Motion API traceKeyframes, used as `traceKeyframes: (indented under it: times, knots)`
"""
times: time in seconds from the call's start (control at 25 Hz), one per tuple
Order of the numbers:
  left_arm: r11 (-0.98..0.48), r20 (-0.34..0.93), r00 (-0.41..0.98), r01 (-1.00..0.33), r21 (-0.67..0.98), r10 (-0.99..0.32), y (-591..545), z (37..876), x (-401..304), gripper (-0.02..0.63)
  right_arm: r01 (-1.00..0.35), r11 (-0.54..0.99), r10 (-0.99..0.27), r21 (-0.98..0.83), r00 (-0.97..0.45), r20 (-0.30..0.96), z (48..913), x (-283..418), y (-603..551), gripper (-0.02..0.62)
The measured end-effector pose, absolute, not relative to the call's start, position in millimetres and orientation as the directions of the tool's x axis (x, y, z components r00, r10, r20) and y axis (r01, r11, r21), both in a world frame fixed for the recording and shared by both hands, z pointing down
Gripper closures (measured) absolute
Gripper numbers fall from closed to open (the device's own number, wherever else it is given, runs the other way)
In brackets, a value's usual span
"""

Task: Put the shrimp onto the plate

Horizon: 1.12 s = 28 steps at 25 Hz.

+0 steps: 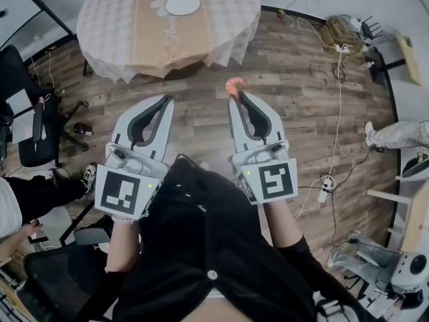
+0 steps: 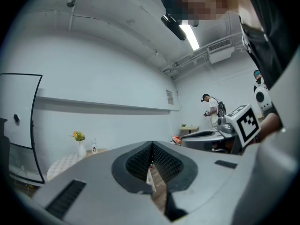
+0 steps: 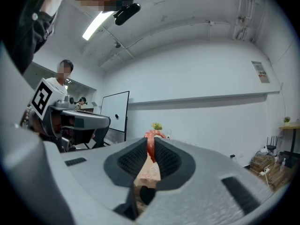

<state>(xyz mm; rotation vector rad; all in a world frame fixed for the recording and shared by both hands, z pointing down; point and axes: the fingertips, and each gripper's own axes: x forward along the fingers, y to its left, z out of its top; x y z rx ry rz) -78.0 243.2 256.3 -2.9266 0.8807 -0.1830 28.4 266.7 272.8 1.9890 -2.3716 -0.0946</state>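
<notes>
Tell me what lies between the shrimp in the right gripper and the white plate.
In the head view, only bare wood floor and then the checked tablecloth edge separate the shrimp from the plate. Nothing else stands between them.

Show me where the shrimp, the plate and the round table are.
shrimp (image 1: 234, 84), head view, its pink body.
plate (image 1: 182, 5), head view, its bare middle.
round table (image 1: 114, 25), head view, bare checked cloth.

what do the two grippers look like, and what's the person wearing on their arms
The left gripper and right gripper are both light grey plastic. Each has two long curved jaws lined with black textured pads. Each also carries a white cube printed with black square markers, and a small green light. The person wears a black top.
</notes>
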Motion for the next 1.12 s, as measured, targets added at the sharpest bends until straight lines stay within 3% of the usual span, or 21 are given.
traceKeyframes:
  times: [0.8,1.12]
  knots:
    - [-0.821,0.044,0.822,-0.56,-0.113,-0.567,228,252,-57,0.603,-0.985,0.155,-0.988,0.075,-0.155,0.005,279,54,260,0.557]
    - [-0.829,0.083,0.826,-0.549,-0.104,-0.558,196,264,-54,0.603,-0.985,0.155,-0.988,0.081,-0.155,0.009,283,59,227,0.557]
